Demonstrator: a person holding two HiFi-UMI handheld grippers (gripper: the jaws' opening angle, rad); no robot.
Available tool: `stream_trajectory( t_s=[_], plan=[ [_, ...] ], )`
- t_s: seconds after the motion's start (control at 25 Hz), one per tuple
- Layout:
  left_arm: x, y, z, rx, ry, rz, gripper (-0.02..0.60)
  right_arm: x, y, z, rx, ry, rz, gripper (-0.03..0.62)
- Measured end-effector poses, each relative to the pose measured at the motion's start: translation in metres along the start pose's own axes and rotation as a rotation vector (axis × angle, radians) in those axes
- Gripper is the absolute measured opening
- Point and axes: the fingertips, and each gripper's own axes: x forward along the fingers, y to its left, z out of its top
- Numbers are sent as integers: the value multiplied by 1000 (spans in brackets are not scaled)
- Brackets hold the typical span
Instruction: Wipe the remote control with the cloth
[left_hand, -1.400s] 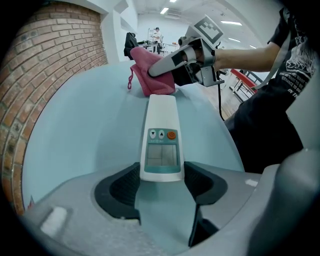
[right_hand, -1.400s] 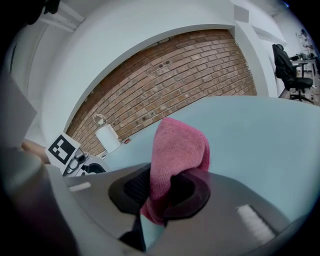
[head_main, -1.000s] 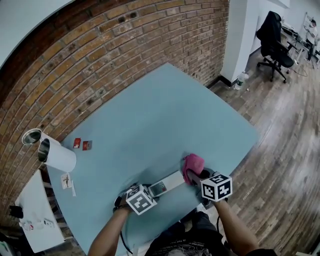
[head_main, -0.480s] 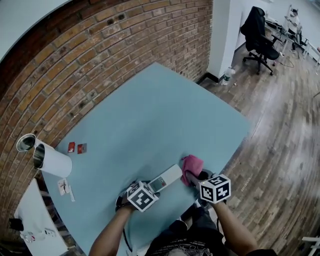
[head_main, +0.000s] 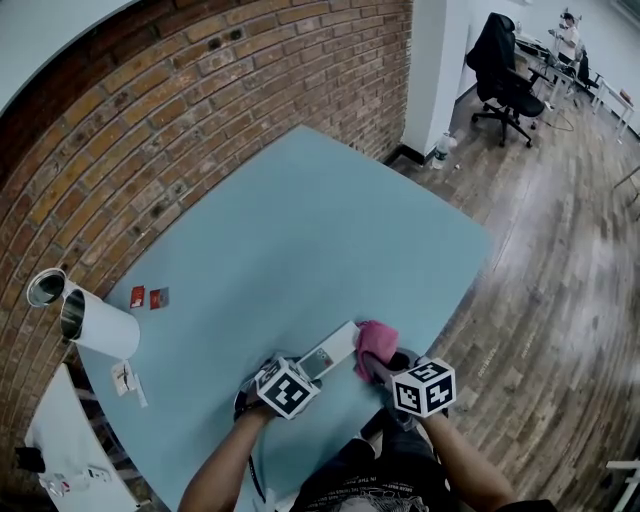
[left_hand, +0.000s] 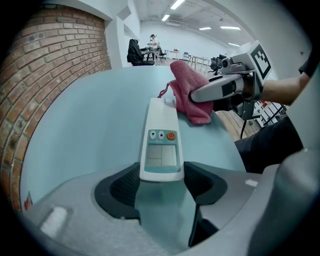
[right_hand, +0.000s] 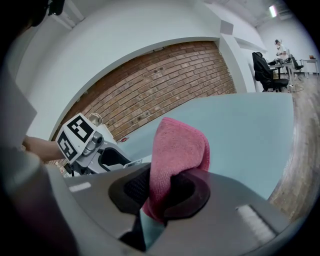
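Note:
A white remote control (head_main: 332, 353) lies on the light blue table (head_main: 300, 230) near its front edge. My left gripper (head_main: 306, 372) is shut on the remote's near end. In the left gripper view the remote (left_hand: 161, 145) runs away from the jaws, whose pads press its two sides. My right gripper (head_main: 374, 364) is shut on a pink cloth (head_main: 375, 340). The bunched cloth (left_hand: 190, 92) rests against the remote's far end. In the right gripper view the cloth (right_hand: 177, 150) stands up out of the jaws and hides the space beyond them.
A white cylinder (head_main: 98, 325) and a metal cup (head_main: 45, 288) lie at the table's left, with small red cards (head_main: 147, 297) and a paper slip (head_main: 125, 378) nearby. A brick wall (head_main: 200, 90) backs the table. An office chair (head_main: 500, 70) stands far right.
My right gripper has slid leftward with the pink cloth, closer to the remote's far end and the left gripper. The left gripper keeps its hold on the remote in place.

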Motion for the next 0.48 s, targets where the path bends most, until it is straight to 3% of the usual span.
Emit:
stream_trajectory(
  t_s=[0.48],
  plan=[
    [1, -1, 0, 1, -2, -2, 278, 13, 43, -16, -52, 35, 56, 67]
  ],
)
